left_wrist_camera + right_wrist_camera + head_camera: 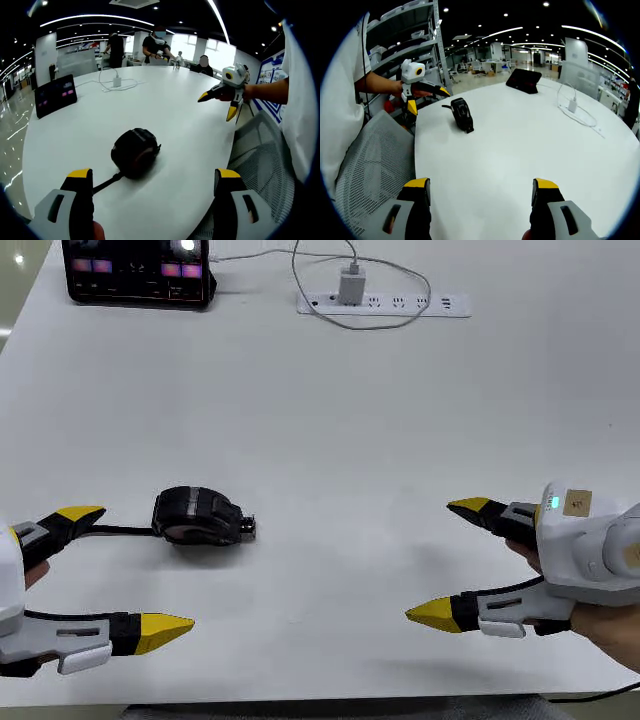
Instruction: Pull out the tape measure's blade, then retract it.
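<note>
The tape measure (198, 517) lies on the counter (350, 420) just beside the left tool (145, 566). Its blade hook (248, 527) apparently faces the right tool (429, 560), well apart. Both tools gape empty.

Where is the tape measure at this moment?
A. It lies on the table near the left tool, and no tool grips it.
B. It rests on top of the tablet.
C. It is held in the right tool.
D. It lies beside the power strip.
A: the tape measure lies on the white table close to the open left tool, while the right tool, also open, is far off to the side.
</note>
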The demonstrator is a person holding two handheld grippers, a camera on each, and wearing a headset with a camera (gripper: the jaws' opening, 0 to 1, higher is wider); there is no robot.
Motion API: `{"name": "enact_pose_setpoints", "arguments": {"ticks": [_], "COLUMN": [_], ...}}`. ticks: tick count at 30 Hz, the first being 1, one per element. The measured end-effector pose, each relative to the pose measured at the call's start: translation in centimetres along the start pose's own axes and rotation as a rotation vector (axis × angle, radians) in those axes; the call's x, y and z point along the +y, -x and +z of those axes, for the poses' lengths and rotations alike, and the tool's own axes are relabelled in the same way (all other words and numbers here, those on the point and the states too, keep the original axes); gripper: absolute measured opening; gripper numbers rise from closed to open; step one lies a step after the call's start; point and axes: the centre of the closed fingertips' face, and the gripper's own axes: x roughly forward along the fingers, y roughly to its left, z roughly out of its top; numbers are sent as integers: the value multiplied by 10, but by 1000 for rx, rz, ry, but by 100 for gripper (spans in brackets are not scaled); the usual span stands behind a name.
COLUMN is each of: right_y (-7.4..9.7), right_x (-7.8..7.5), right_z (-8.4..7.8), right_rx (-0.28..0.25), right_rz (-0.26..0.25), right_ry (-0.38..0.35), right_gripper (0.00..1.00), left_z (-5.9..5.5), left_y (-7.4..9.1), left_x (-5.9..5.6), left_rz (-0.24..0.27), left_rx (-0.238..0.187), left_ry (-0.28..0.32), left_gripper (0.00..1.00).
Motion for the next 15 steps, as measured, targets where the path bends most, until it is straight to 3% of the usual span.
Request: {"name": "enact_pose_setpoints", "arguments": {"ticks": [15], "right_y": [-31], "right_x": [-3], "right_z": [5], "right_rx": [8], "right_rz": [64], "right_ry": [45], "right_gripper": [82], "left_z": [-6], "left_y": [-10], "left_x": [16], "left_rz": [-10], "left_rx": [35], "left_ry": [-20], "left_gripper": [99]}}
